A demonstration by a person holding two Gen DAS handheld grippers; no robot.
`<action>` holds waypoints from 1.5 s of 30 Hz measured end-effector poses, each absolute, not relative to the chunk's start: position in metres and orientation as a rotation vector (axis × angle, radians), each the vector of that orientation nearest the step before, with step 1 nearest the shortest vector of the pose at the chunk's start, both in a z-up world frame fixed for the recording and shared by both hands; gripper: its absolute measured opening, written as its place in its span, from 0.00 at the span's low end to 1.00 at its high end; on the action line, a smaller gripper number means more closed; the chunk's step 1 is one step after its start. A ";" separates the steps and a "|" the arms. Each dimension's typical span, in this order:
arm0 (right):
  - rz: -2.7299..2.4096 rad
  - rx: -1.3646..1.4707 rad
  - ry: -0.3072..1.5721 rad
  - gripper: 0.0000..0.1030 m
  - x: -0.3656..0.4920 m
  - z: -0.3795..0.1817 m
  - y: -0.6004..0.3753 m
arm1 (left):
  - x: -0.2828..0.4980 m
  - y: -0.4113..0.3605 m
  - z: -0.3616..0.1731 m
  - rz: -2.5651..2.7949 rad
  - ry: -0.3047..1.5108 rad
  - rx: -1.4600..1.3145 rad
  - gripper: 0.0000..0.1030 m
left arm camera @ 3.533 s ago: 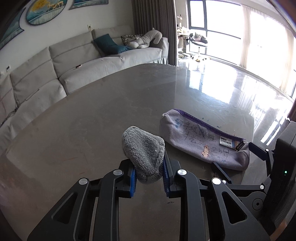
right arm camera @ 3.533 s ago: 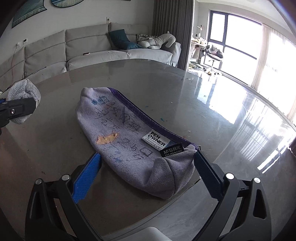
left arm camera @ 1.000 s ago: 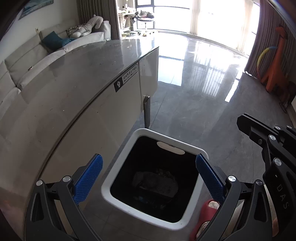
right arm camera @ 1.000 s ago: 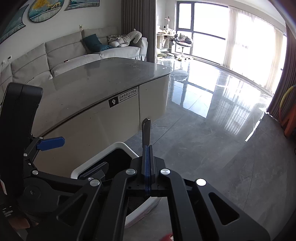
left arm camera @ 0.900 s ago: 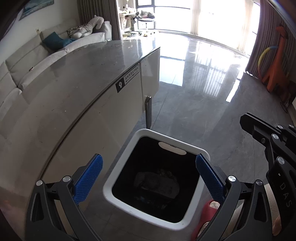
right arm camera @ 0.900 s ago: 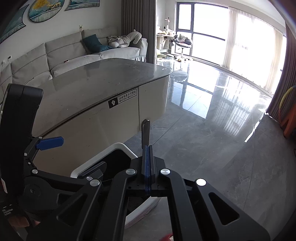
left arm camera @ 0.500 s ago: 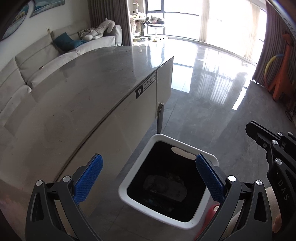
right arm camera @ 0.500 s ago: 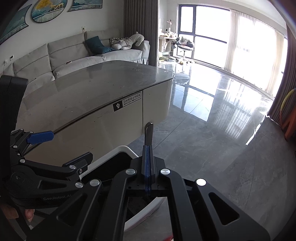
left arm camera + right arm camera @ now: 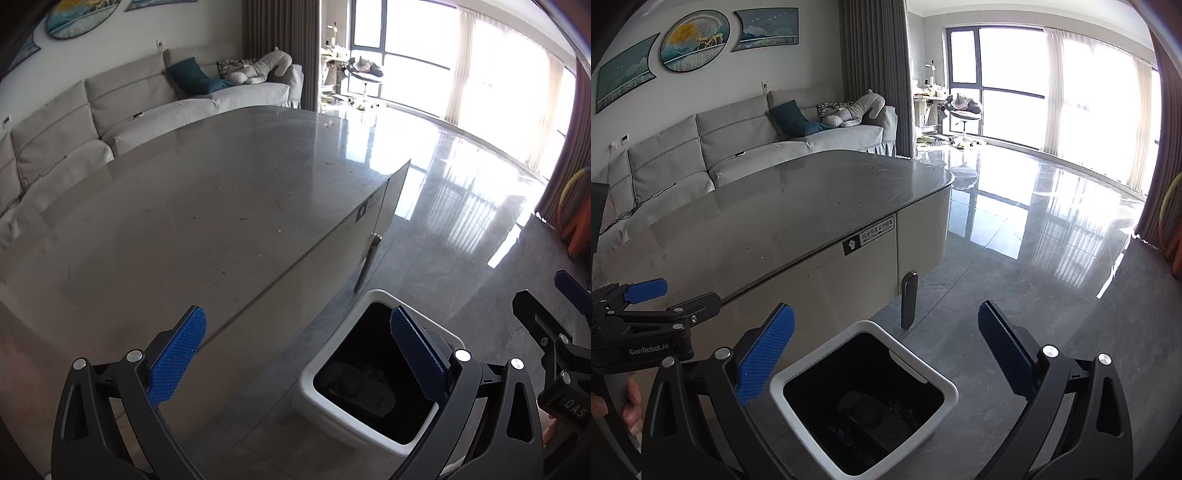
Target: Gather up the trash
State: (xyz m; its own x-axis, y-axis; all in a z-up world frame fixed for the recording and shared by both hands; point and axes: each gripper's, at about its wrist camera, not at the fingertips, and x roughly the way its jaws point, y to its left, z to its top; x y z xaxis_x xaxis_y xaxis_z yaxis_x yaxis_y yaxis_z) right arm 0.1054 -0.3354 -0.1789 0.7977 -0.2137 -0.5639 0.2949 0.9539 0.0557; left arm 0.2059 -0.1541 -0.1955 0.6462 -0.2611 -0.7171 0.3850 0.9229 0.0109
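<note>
Both tools spread wide, empty: left gripper; right gripper; trash bin directly below right jaws, grey scraps inside; judgement: check tabletop ahead-left.

A long grey stone-topped table fills the middle. Behind it a pale grey sectional sofa lines the white wall under blue framed pictures. To its right, glossy grey floor tiles mirror bright curtained windows.
</note>
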 end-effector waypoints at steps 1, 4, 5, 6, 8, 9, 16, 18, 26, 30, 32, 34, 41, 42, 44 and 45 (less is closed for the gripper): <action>-0.264 0.134 0.583 0.96 0.108 -0.177 -0.331 | 0.206 -0.147 -0.192 -0.349 0.775 0.164 0.95; -0.234 0.119 0.572 0.96 0.114 -0.172 -0.315 | 0.208 -0.124 -0.182 -0.296 0.739 0.165 0.95; -0.225 0.115 0.566 0.96 0.116 -0.170 -0.310 | 0.209 -0.117 -0.179 -0.276 0.728 0.167 0.95; -0.216 0.109 0.559 0.96 0.118 -0.168 -0.304 | 0.209 -0.109 -0.177 -0.262 0.719 0.164 0.95; -0.196 0.098 0.551 0.96 0.125 -0.163 -0.292 | 0.212 -0.094 -0.171 -0.243 0.711 0.144 0.95; -0.183 0.091 0.552 0.96 0.129 -0.161 -0.286 | 0.214 -0.085 -0.168 -0.231 0.707 0.133 0.95; -0.079 0.034 0.535 0.96 0.162 -0.146 -0.232 | 0.223 -0.027 -0.153 -0.125 0.672 0.075 0.95; -0.048 0.016 0.523 0.96 0.174 -0.141 -0.213 | 0.228 -0.006 -0.150 -0.098 0.667 0.049 0.95; 0.065 -0.019 0.488 0.96 0.225 -0.127 -0.142 | 0.248 0.070 -0.144 0.040 0.648 -0.031 0.95; 0.109 -0.012 0.485 0.96 0.249 -0.125 -0.111 | 0.257 0.106 -0.139 0.114 0.635 -0.055 0.95; 0.123 -0.005 0.495 0.96 0.260 -0.125 -0.097 | 0.265 0.123 -0.136 0.154 0.635 -0.066 0.95; 0.136 0.007 0.500 0.96 0.268 -0.123 -0.084 | 0.269 0.140 -0.134 0.226 0.611 -0.050 0.95; 0.152 0.014 0.509 0.96 0.289 -0.120 -0.053 | 0.290 0.175 -0.141 0.214 0.627 -0.057 0.96; 0.153 0.011 0.509 0.96 0.289 -0.121 -0.050 | 0.294 0.178 -0.144 0.207 0.637 -0.063 0.96; 0.148 0.002 0.512 0.96 0.290 -0.122 -0.046 | 0.298 0.183 -0.148 0.207 0.655 -0.078 0.95; 0.143 -0.004 0.510 0.96 0.291 -0.123 -0.043 | 0.297 0.185 -0.151 0.207 0.664 -0.089 0.95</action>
